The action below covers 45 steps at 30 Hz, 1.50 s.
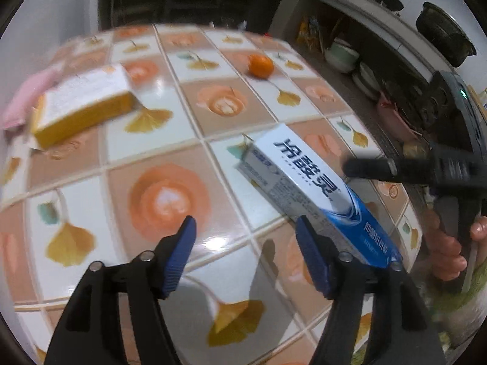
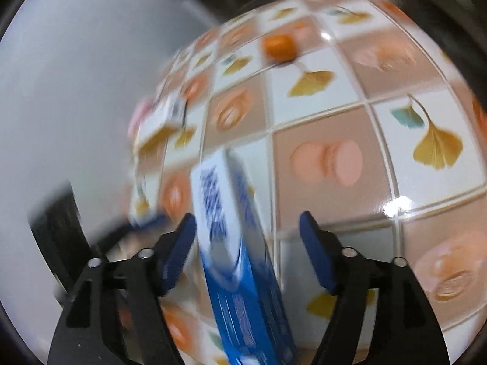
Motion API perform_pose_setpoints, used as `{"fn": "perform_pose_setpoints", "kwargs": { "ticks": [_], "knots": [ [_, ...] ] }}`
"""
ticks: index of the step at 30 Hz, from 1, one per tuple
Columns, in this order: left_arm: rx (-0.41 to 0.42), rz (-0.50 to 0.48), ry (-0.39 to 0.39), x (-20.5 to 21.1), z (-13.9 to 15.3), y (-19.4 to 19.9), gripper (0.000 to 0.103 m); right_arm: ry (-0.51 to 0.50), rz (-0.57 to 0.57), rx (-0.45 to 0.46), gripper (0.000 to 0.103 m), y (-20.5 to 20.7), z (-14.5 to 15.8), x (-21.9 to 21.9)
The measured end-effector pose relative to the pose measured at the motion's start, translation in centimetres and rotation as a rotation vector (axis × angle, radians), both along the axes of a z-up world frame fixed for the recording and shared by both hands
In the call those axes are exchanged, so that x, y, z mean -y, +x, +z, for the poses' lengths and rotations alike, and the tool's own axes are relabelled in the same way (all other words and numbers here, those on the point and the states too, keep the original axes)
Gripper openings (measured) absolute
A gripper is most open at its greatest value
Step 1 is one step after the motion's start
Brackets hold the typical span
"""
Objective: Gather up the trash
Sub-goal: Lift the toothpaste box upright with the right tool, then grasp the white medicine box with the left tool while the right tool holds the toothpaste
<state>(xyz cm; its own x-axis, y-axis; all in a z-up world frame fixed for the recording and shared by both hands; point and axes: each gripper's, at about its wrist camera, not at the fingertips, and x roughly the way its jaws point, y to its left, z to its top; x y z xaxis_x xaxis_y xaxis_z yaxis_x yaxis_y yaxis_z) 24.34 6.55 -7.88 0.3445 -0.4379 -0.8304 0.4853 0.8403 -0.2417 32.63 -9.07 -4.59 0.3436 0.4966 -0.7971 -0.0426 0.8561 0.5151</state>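
Tabletop (image 1: 91, 200) carries three loose things. Toothpaste box (image 1: 307, 182) lies near the right edge, just right of the left gripper (image 1: 245, 228) and outside its jaws; in the right wrist view it sits between the right gripper's (image 2: 246, 225) parted jaws. Flat carton (image 1: 82, 103) lies far left, toward the wall. Orange (image 1: 260, 65) sits behind both, well apart. Shelf with bowls (image 1: 344, 56) stands beyond the right edge.

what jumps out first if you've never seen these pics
A blue and white toothpaste box dominates both views; in the right wrist view it runs lengthwise between the open jaws of the right gripper, though blur hides whether either pad touches it. Behind it, a yellow-sided box lies at the table's far left and a small orange fruit sits near the far edge of the tablecloth, which is patterned with ginkgo leaves.
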Motion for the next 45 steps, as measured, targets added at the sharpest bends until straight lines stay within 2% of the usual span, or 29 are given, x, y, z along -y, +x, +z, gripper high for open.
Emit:
{"fn": "perform_pose_setpoints", "kwargs": {
  "ticks": [2,4,6,7,10,11,16,17,20,21,23,26,29,34,39,42,45],
  "knots": [
    [0.055,0.019,0.014,-0.8,0.7,-0.3,0.073,-0.128,0.102,0.029,0.076,-0.8,0.4,-2.1],
    [0.114,0.031,0.025,-1.4,1.3,-0.3,0.076,-0.210,0.162,0.036,0.077,-1.3,0.0,-3.7],
    [0.161,0.034,0.040,-1.9,1.8,-0.2,0.079,-0.255,0.189,0.021,0.077,-1.9,-0.9,-3.9],
    [0.200,0.032,0.060,-2.1,2.2,-0.1,0.083,-0.264,0.201,0.017,0.077,-5.5,-1.1,-1.7],
    [0.332,0.030,0.123,-2.7,3.2,0.3,0.092,-0.330,0.237,0.046,0.077,-8.0,-0.8,-1.1],
    [0.387,0.027,0.150,-2.8,3.6,0.5,0.096,-0.351,0.248,0.055,0.077,-8.7,-0.7,-1.1],
    [0.571,-0.045,0.307,-2.2,4.1,2.8,0.098,-0.492,0.299,0.111,0.072,-9.9,-1.6,-2.5],
    [0.590,-0.061,0.350,-1.9,3.9,3.9,0.098,-0.521,0.305,0.122,0.070,-10.1,-1.7,-2.8],
    [0.621,-0.107,0.480,-1.0,2.6,6.6,0.098,-0.512,0.320,0.149,0.057,-10.5,-1.8,-3.2],
    [0.622,-0.120,0.499,-0.8,2.3,7.0,0.098,-0.509,0.320,0.156,0.056,-10.7,-1.7,-3.1],
    [0.599,-0.135,0.501,-0.6,1.9,8.7,0.098,-0.504,0.316,0.166,0.044,-11.0,-1.7,-2.8],
    [0.529,-0.094,0.387,-1.6,2.8,11.4,0.098,-0.469,0.297,0.167,0.043,-11.0,-1.7,-2.1],
    [0.455,-0.038,0.316,-2.2,3.6,14.4,0.098,-0.445,0.281,0.180,0.043,-11.3,-1.7,-1.6],
    [0.296,-0.024,0.312,-2.0,3.2,19.5,0.098,-0.412,0.256,0.188,0.043,-11.2,-1.6,-1.4],
    [0.123,-0.009,0.397,-1.5,-0.1,23.1,0.098,-0.363,0.242,0.184,0.043,-11.5,-1.3,-0.6],
    [0.038,0.002,0.400,-1.5,-1.5,23.1,0.098,-0.345,0.236,0.183,0.043,-11.6,-1.3,-0.4],
    [0.002,-0.001,0.363,-1.2,-2.2,21.7,0.098,-0.315,0.224,0.180,0.043,-11.7,-1.3,0.1]
  ]
}}
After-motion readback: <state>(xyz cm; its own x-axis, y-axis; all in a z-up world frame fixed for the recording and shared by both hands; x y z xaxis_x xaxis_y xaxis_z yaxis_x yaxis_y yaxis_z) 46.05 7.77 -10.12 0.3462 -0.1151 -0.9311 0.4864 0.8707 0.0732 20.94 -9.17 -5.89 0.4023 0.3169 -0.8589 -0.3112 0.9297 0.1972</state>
